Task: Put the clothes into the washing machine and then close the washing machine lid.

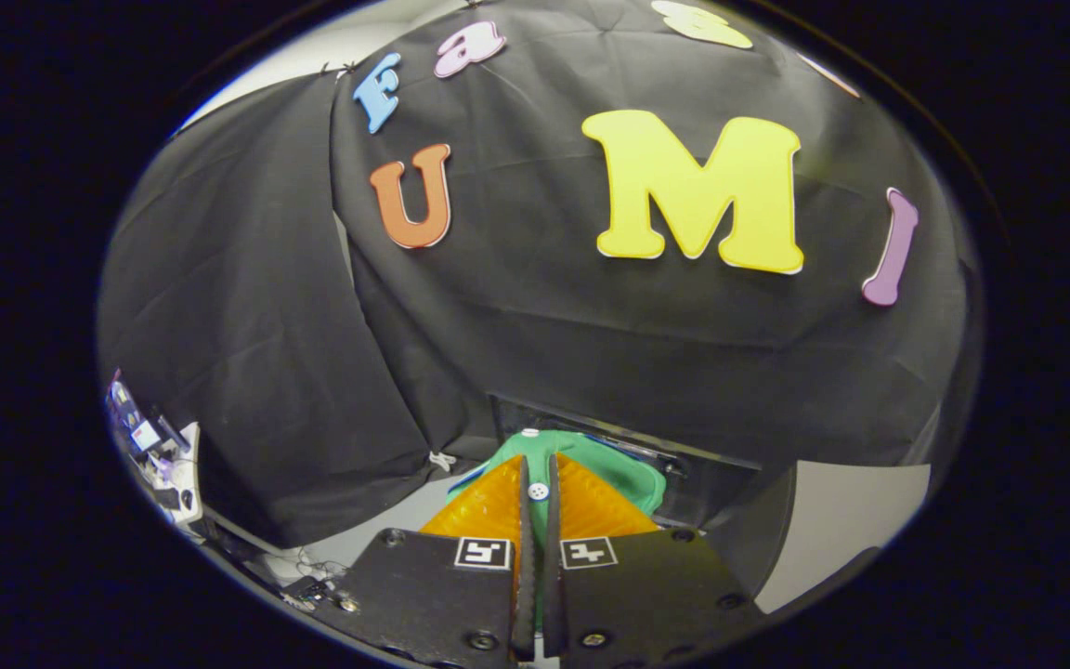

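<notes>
The gripper points at the booth's black cloth wall, its two fingers drawn close with only a thin slit between them; in that slit sits a green fabric garment with a small white button showing right between the fingers, so both fingers press on the cloth and hold it; the garment bulges out past the fingertips, rising just above them as a rounded fold and spreading to the right of the right finger, where a strip of blue edging runs along its upper side; a second small white spot lies at the top of the fold, too small to tell what it is; directly behind the garment, at the foot of the cloth wall, lies a dark rectangular opening or box edge, and whether it belongs to the washing machine cannot be told; a pale grey worktop surface shows to the right beyond the fingers, and a smaller patch of it shows to the left of them; far off to the left stands a white piece of equipment with small coloured parts, blurred; some dark cables and small devices lie on the surface just beside the gripper's left body plate; each body plate carries a square black-and-white marker near the base of its finger.
</notes>
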The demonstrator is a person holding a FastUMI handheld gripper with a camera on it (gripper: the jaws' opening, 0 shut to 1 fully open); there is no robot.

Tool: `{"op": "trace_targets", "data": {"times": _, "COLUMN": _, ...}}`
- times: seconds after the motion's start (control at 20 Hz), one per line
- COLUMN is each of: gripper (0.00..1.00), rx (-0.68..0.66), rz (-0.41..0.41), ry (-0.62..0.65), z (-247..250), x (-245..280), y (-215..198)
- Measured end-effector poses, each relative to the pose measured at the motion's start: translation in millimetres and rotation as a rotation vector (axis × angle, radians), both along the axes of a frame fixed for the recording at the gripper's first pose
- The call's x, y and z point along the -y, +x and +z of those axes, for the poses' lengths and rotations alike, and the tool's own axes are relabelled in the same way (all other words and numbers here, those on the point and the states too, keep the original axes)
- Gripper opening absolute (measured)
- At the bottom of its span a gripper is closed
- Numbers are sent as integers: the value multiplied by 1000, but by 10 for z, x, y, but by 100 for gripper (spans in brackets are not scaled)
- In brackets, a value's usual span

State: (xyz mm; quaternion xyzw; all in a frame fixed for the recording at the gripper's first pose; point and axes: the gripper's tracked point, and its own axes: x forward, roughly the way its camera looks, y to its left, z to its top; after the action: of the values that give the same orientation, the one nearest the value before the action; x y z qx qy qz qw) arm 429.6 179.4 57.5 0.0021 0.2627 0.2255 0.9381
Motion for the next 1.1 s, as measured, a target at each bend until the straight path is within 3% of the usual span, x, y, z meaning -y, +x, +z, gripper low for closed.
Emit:
{"op": "trace_targets", "data": {"times": 0.45, "gripper": 7, "rx": -98, "rz": -42, "ry": -39, "z": -741, "x": -108, "y": 176}}
{"op": "trace_targets", "data": {"times": 0.9, "gripper": 7, "rx": -127, "rz": -143, "ry": -103, "z": -1568, "x": -50, "y": 366}}
{"op": "trace_targets", "data": {"times": 1.1, "gripper": 7, "rx": -227, "rz": -187, "ry": -100, "z": -1995, "x": -62, "y": 407}}
